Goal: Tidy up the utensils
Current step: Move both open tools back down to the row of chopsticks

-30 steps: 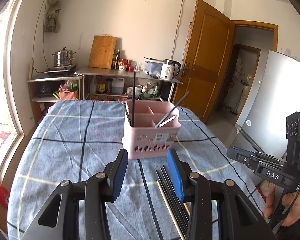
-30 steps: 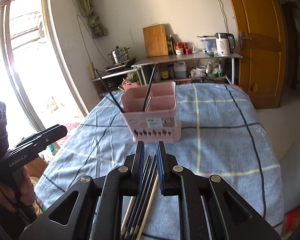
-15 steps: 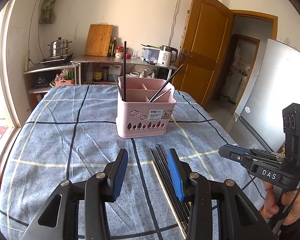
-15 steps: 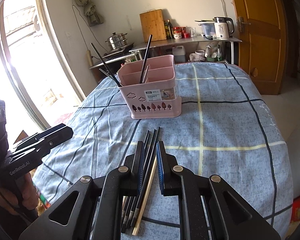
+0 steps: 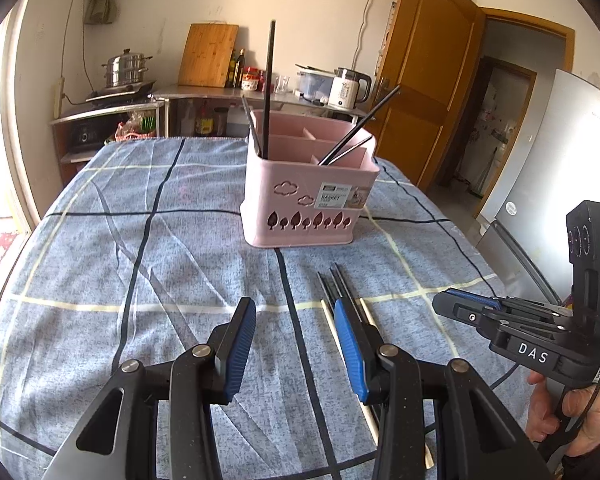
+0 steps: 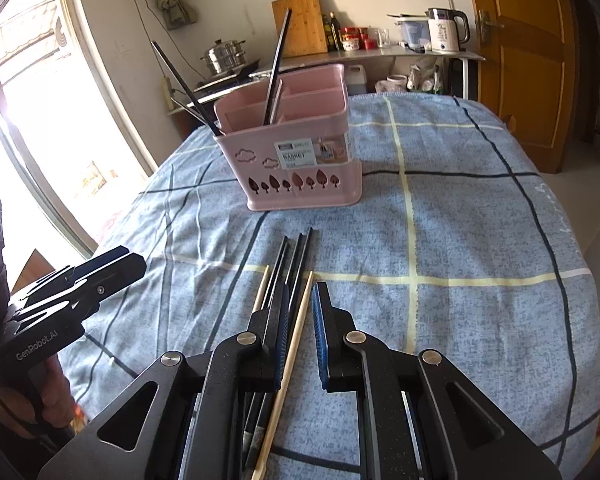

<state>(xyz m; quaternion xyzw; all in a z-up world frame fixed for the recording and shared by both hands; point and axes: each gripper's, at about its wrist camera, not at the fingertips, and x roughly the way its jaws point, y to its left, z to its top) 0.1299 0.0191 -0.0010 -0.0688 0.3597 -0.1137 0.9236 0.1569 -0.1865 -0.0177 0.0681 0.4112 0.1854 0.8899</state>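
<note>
A pink utensil basket (image 5: 308, 196) stands mid-table with a few black chopsticks (image 5: 268, 88) upright in it; it also shows in the right wrist view (image 6: 296, 160). Several loose black chopsticks (image 6: 296, 256) and two pale wooden ones (image 6: 296, 332) lie on the blue checked cloth in front of it. My right gripper (image 6: 302, 300) hovers low over them, jaws a little apart, a wooden chopstick lying between them, nothing gripped. My left gripper (image 5: 296, 320) is open and empty, just left of the chopsticks (image 5: 336, 284). The right gripper also shows in the left wrist view (image 5: 472, 304).
The table is covered by a blue cloth (image 6: 460, 220). Behind it stands a shelf with a kettle (image 5: 350, 88), a cutting board (image 5: 208, 56) and a steamer pot (image 5: 126, 68). A wooden door (image 5: 428, 80) is at the right, a window (image 6: 40, 120) at the left.
Both grippers have pulled back and lowered toward the near table; the basket looks farther away. The right jaws have opened slightly over the loose chopsticks.
</note>
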